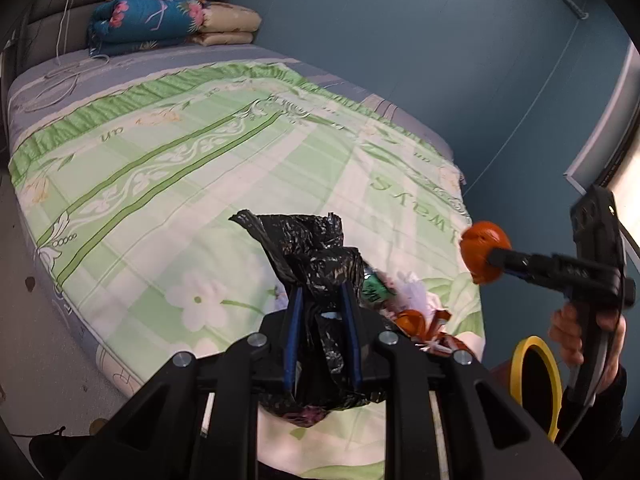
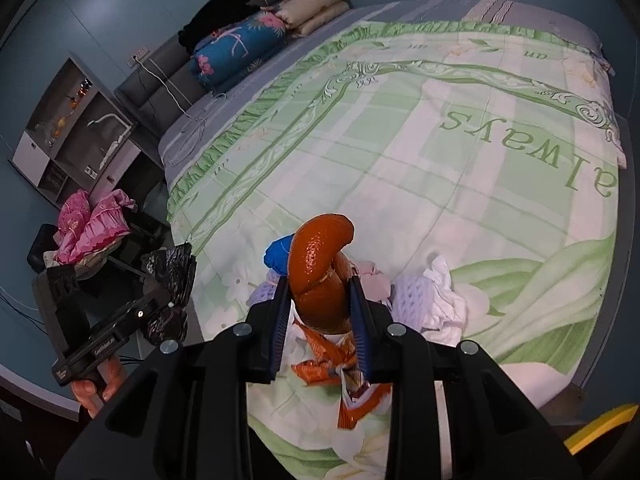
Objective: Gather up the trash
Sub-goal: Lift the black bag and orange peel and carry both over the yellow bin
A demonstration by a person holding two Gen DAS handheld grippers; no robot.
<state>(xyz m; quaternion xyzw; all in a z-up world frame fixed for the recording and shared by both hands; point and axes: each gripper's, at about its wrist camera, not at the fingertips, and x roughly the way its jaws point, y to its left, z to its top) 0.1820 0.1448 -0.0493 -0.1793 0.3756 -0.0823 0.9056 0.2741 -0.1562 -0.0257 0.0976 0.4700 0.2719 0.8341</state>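
1. Over the near end of the bed (image 1: 168, 168), the left gripper (image 1: 320, 300) is clamped on a crumpled black plastic bag (image 1: 308, 248); the bag rises between the blue pads (image 1: 294, 320) and hangs below them too.
2. From the left wrist camera, the right gripper (image 1: 490, 258) shows at 3 o'clock, held off the mattress by the person's right hand (image 1: 580, 332), its tips pinching an orange peel (image 1: 482, 252).
3. From the right wrist camera, the same orange peel (image 2: 320, 276) stands curled between the two fingers (image 2: 280, 320), which press on it from both sides, so the right gripper (image 2: 320, 300) is closed on the peel.
4. Below the peel, at 6 o'clock in the right view, a torn orange snack wrapper (image 2: 352, 396) lies on the green floral bedsheet (image 2: 440, 180).
5. Just right of the wrapper, at 4 o'clock from the peel, lie crumpled white tissues (image 2: 436, 300); a blue scrap (image 2: 278, 258) sits just left of the peel's top.
6. At 8 o'clock in the right view, the left gripper (image 2: 160, 304) appears with the black plastic bag (image 2: 172, 280) in its tips, beside the bed's edge.
7. A yellow-rimmed bin (image 1: 536, 384) shows at 4 o'clock in the left view, past the bed's corner.
8. Folded quilts (image 1: 160, 20) are stacked at the headboard, at 11 o'clock in the left view.
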